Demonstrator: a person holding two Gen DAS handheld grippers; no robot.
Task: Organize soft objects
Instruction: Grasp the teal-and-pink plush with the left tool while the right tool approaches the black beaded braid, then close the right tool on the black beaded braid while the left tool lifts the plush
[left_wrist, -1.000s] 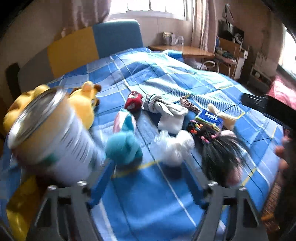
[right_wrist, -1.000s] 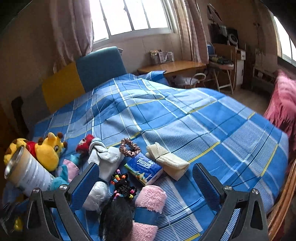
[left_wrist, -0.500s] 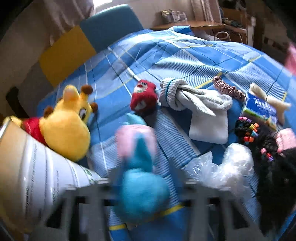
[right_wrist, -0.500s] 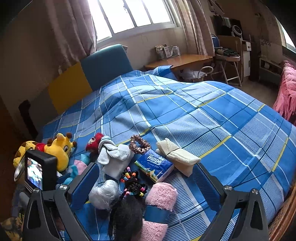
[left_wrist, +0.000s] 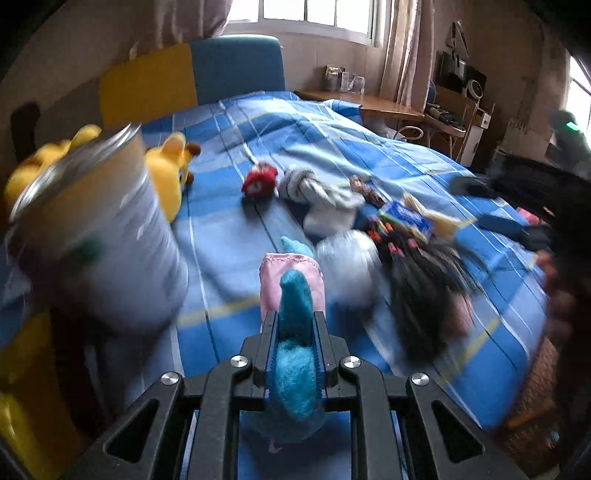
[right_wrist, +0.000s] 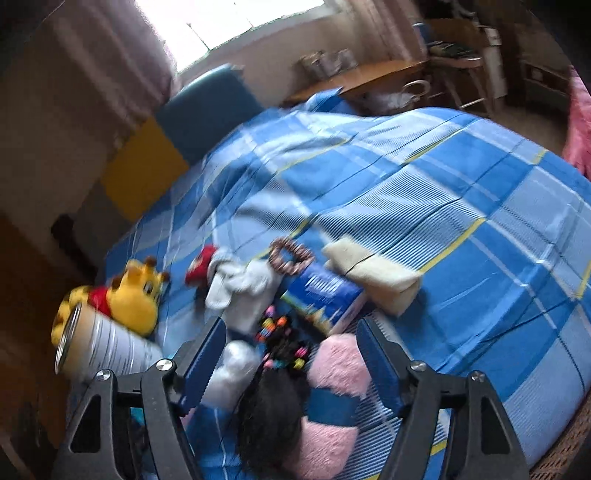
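The left gripper (left_wrist: 294, 325) was clamped on the teal-and-pink plush toy (left_wrist: 295, 354), above the blue plaid bedspread (left_wrist: 229, 236). The right gripper (right_wrist: 290, 354) stood apart over the black wig (right_wrist: 269, 410).

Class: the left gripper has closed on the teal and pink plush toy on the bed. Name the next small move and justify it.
Probably lift straight up. The left gripper is shut on the teal and pink plush toy, which sits close beside the tin can and the plastic bag, so raising it first should avoid dragging either.
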